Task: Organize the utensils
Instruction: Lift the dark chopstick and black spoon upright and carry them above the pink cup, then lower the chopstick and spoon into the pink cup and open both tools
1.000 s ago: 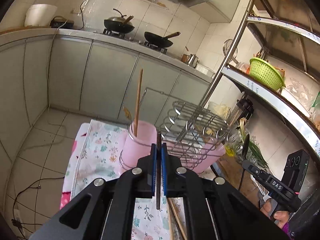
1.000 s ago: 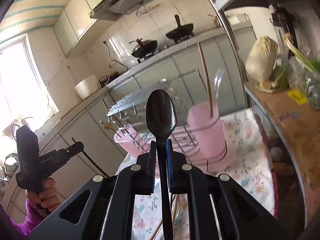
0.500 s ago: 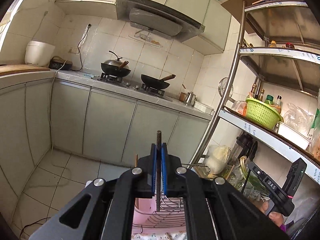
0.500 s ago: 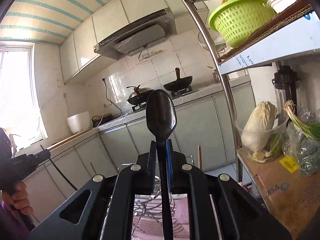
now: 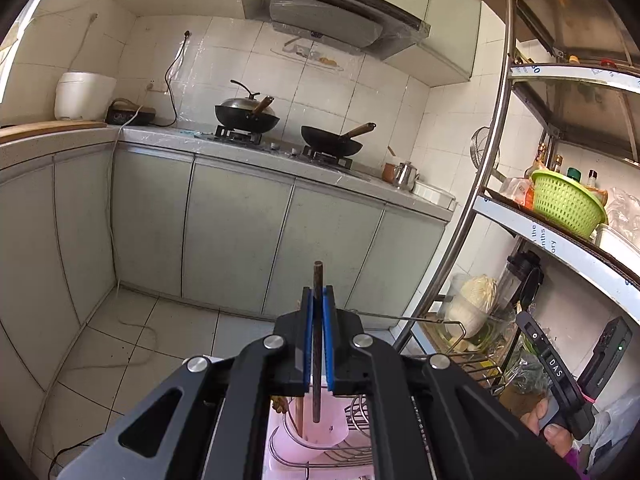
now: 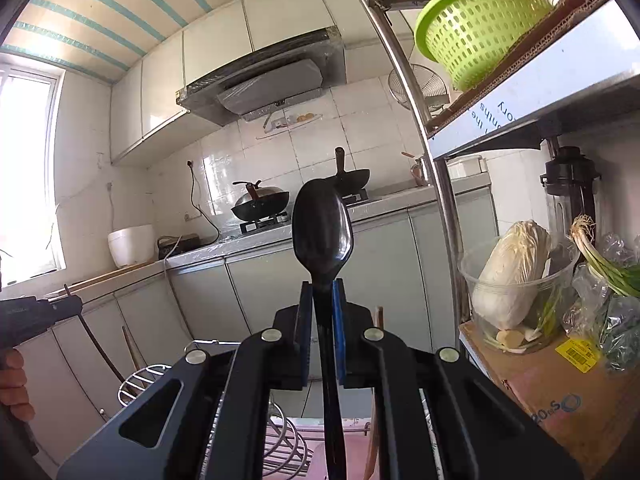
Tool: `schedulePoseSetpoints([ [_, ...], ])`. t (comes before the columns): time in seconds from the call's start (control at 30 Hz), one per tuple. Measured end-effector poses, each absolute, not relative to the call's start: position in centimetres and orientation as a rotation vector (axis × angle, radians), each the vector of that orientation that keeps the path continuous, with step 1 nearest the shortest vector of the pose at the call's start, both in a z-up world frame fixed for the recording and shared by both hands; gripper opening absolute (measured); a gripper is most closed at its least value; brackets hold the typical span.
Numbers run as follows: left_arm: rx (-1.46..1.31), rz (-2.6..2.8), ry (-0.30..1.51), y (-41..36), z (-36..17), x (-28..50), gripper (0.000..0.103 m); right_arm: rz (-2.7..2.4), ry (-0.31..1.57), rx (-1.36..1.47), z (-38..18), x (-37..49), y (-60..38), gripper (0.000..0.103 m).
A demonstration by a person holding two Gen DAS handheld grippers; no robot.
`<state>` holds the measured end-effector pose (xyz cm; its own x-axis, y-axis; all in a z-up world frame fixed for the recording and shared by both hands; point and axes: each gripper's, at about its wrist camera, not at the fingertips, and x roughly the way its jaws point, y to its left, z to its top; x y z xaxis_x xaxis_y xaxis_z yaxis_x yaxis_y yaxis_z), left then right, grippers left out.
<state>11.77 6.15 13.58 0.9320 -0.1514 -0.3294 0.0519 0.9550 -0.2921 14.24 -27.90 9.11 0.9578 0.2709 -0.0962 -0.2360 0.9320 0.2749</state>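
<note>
Two grippers stand clamped on upright utensils, the left gripper pinching a dark chopstick almost directly above the pink cup, the right gripper gripping a black spoon, bowl up, over the wire rack.

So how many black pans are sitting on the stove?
2. The lidded pan sits on the left burner; the open pan sits on the right burner, its wooden handle pointing up to the right. None looks hidden.
</note>
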Motion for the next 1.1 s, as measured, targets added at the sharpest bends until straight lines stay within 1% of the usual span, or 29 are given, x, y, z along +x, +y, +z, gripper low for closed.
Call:
schedulePoseSetpoints([
  [0.33,-0.271,-0.141,0.458,4.4,9.7,12.2,0.004,0.274,0.234,0.29,6.7,11.9,-28.1,0.01],
  [0.53,-0.273,-0.123,0.534,3.7,6.9,12.9,0.004,0.255,0.335,0.307,4.2,10.9,-28.0,0.01],
  [0.7,-0.299,-0.086,0.58,4.1,5.0,13.2,0.005,0.246,0.408,0.299,3.3,11.0,-28.0,0.01],
  [0.73,-0.302,-0.081,0.583,4.2,4.8,13.2,0.006,0.247,0.415,0.301,3.1,10.9,-28.1,0.01],
  [0.8,-0.309,-0.076,0.585,4.6,4.8,12.9,0.012,0.242,0.426,0.3,3.1,10.8,-28.3,0.01],
  [0.87,-0.317,-0.073,0.574,4.8,5.0,12.3,0.029,0.237,0.44,0.3,3.0,10.7,-28.5,0.01],
  [0.9,-0.317,-0.071,0.566,4.9,5.1,12.0,0.032,0.237,0.448,0.302,2.9,10.6,-28.5,0.01],
  [0.93,-0.316,-0.07,0.557,5.1,5.3,11.7,0.037,0.237,0.458,0.305,2.9,10.5,-28.6,0.01],
  [0.97,-0.313,-0.071,0.551,5.1,5.4,11.4,0.04,0.237,0.463,0.307,2.8,10.4,-28.6,0.011],
  [1.03,-0.315,-0.074,0.544,5.2,5.7,10.8,0.04,0.238,0.475,0.309,2.7,10.2,-28.7,0.016],
  [1.1,-0.322,-0.077,0.543,5.2,5.8,10.3,0.04,0.242,0.484,0.309,2.6,9.8,-28.6,0.029],
])
